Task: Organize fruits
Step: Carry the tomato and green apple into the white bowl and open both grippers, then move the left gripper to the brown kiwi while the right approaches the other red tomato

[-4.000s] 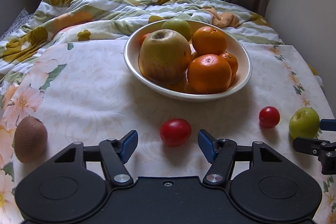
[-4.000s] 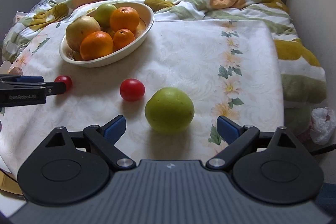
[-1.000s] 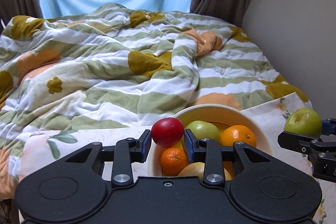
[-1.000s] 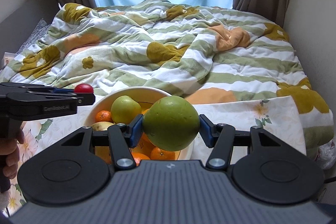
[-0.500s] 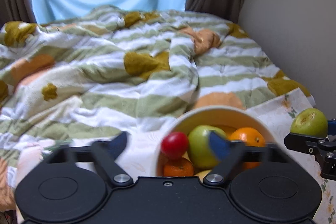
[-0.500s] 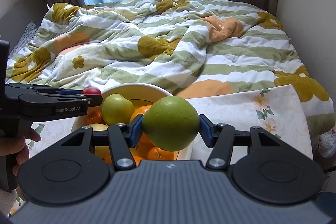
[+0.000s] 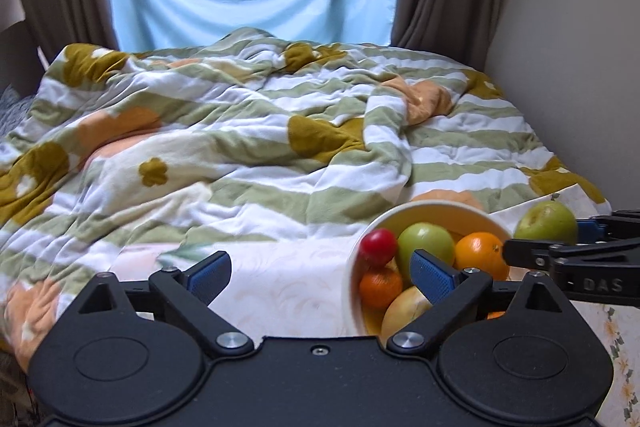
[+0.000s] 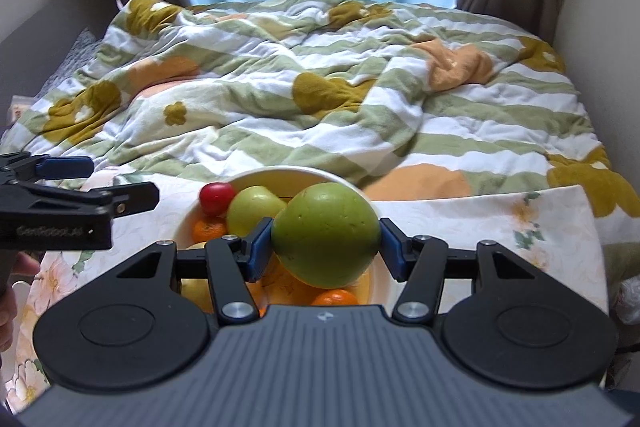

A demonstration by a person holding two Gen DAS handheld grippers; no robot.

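Right gripper (image 8: pixel 326 241) clamps a round, smooth, matte-green apple (image 8: pixel 326 241).

Left gripper (image 7: pixel 320 275) black, blue ribbed pads, silver screws, right gripper (image 8: pixel 326 245) grey ridged housing

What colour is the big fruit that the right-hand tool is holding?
Green, a dull yellowish green, clearest in the right wrist view, clamped in the right gripper.
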